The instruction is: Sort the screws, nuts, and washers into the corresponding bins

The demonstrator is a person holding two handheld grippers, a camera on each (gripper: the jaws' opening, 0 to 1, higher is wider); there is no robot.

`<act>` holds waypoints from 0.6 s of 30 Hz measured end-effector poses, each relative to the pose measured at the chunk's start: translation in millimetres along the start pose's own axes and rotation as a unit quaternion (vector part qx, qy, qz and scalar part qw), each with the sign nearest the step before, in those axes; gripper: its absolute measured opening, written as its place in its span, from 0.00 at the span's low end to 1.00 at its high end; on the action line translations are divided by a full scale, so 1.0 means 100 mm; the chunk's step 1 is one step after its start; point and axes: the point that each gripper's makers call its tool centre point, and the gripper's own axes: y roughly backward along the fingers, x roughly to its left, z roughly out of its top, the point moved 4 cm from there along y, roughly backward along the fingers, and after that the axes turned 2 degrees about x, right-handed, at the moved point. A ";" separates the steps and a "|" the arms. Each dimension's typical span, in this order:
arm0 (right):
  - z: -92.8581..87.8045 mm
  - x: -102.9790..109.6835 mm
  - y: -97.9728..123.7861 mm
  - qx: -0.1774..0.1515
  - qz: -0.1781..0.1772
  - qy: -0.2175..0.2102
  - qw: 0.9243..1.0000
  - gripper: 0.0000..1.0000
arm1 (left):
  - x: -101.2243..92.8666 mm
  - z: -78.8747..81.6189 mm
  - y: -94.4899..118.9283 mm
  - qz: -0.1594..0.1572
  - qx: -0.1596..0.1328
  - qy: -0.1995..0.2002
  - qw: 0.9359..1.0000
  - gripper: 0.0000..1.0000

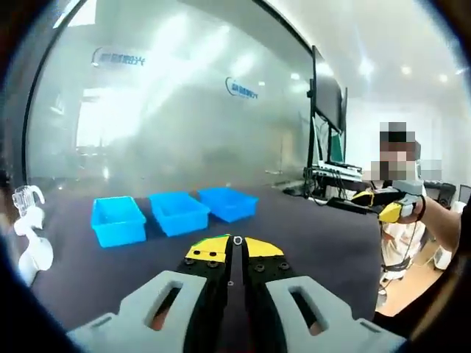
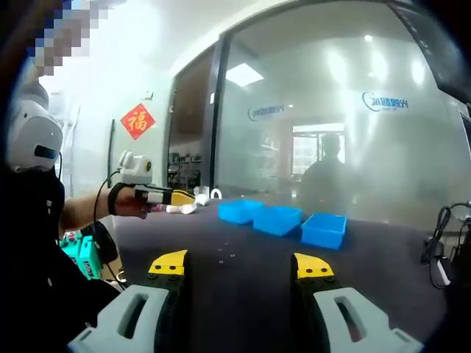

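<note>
Three blue bins (image 1: 173, 213) are sitting in a row on the dark table (image 1: 316, 243), towards its far side in front of the frosted glass wall (image 1: 184, 110); in the right gripper view the same bins (image 2: 283, 219) are lying ahead and a bit right; the small hardware (image 2: 227, 256) is showing as a few pale specks on the tabletop btwn the bins and the right gripper (image 2: 241, 266), too tiny to tell screws from nuts or washers; the right gripper is hovering over the table w/ its yellow-tipped jaws wide apart and nothing in them; the left gripper (image 1: 235, 246) is pointing at the bins w/ jaws pressed together, nothing visibly btwn them; the left one is also reaching into the right gripper view (image 2: 163, 197), held out over the table's far left corner near some white objects (image 2: 193, 204). Judging by this, sorting is only starting; probably best to lower the open right jaws squarely over one speck, pinching low and slow since flat washers will likely slip, then carrying it to its bin. Room is looking generous: table surface mostly bare around the specks; edges to mind are the left side by the person, the cables (image 2: 441, 243) at right, and the bin walls themselves.
</note>
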 end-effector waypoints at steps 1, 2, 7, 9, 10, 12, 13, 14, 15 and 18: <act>0.00 0.00 0.00 0.000 0.000 0.000 1.000 0.49 | 0.04 0.01 0.00 0.009 -0.004 -0.004 1.000 0.06; 0.00 0.00 0.00 0.000 0.001 0.000 1.000 0.49 | 0.09 0.03 0.00 0.021 -0.011 -0.007 1.000 0.06; -0.02 0.01 -0.01 0.001 0.001 -0.002 1.000 0.49 | 0.33 0.10 0.00 0.059 -0.026 -0.009 0.998 0.06; -0.02 0.01 -0.01 0.000 0.002 -0.002 1.000 0.49 | 0.42 0.13 -0.01 0.074 -0.031 -0.014 0.997 0.06; -0.02 0.01 -0.01 0.000 0.002 -0.002 1.000 0.49 | 0.46 0.14 -0.02 0.079 -0.033 -0.014 0.996 0.06; -0.02 0.02 -0.01 0.000 0.004 -0.002 1.000 0.49 | 0.54 0.18 -0.04 0.090 -0.039 -0.017 0.995 0.06; -0.02 0.02 -0.02 0.000 0.004 -0.002 1.000 0.49 | 0.59 0.20 -0.05 0.098 -0.043 -0.020 0.994 0.06; -0.02 0.03 -0.02 0.001 0.005 -0.002 1.000 0.49 | 0.64 0.23 -0.06 0.107 -0.047 -0.023 0.993 0.06; -0.02 0.03 -0.02 0.001 0.005 -0.002 1.000 0.49 | 0.69 0.25 -0.07 0.113 -0.054 -0.024 0.992 0.06; -0.03 0.04 -0.01 0.002 0.006 -0.002 1.000 0.49 | 0.82 0.32 -0.11 0.122 -0.070 -0.020 0.990 0.06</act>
